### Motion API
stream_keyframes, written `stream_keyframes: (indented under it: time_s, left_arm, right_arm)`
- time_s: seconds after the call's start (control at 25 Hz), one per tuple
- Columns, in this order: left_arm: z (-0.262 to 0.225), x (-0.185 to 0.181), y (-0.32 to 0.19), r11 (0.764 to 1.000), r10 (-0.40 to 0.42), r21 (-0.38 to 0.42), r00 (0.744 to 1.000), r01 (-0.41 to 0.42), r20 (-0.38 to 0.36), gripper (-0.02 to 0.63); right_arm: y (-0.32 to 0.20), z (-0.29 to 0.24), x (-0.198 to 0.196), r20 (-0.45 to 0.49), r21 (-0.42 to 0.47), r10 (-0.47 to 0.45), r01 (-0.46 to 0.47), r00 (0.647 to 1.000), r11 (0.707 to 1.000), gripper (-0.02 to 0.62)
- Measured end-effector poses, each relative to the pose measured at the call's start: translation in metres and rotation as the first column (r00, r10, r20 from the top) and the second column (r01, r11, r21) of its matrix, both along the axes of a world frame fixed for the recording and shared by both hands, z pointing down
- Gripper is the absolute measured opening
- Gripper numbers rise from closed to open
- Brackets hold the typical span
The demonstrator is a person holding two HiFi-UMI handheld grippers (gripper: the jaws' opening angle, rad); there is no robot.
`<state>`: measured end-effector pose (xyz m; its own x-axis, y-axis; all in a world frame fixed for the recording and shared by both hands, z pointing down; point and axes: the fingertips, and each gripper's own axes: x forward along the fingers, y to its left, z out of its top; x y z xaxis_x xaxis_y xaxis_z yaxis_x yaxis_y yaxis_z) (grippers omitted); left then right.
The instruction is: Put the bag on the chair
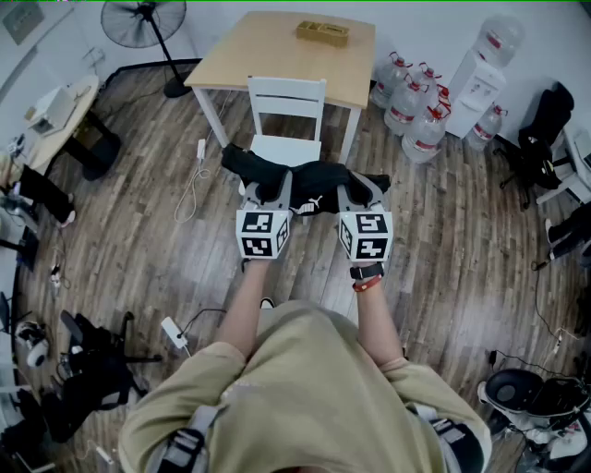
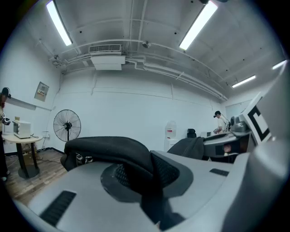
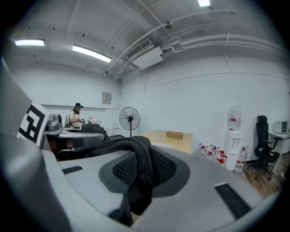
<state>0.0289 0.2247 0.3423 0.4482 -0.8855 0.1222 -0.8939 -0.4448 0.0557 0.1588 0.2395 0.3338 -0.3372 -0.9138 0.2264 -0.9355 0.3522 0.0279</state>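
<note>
A black bag (image 1: 309,174) hangs stretched between my two grippers, just in front of and above the seat of a white chair (image 1: 287,97). The left gripper (image 1: 275,189) is shut on a black strap of the bag (image 2: 131,154), which runs down between its jaws. My right gripper (image 1: 357,192) is shut on another black strap (image 3: 141,170) that drapes over its pads. The chair stands tucked against a light wooden table (image 1: 268,55). Much of the chair seat is hidden by the bag.
A small box (image 1: 322,32) lies on the table. Several water bottles (image 1: 411,106) and a water dispenser (image 1: 476,78) stand right of the table. A standing fan (image 1: 143,23) is at the back left. Cables and a plug (image 1: 196,175) lie on the floor left of the chair.
</note>
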Motion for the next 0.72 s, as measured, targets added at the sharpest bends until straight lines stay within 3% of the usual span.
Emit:
stream_keyframes:
  time_s: [0.24,0.44,0.72]
  left_arm:
    - [0.011,0.020,0.016,0.999,-0.005,-0.036,1.000,0.005,0.005,0.083]
    - [0.030,0.010,0.015,0.996,-0.036,-0.079,0.999,0.036,0.006,0.083]
    - [0.054,-0.020,-0.042,0.992,-0.067,-0.112,0.998,0.065,-0.018,0.083]
  right_arm:
    - [0.009,0.013,0.020,0.043,-0.032,0.003,-0.002,0.999,1.000,0.081]
    - [0.003,0.034,0.010,0.046,-0.087,-0.024,0.028,0.999,0.996,0.081]
    - [-0.054,0.059,-0.018,0.033,-0.141,-0.042,0.046,0.999,0.989,0.081]
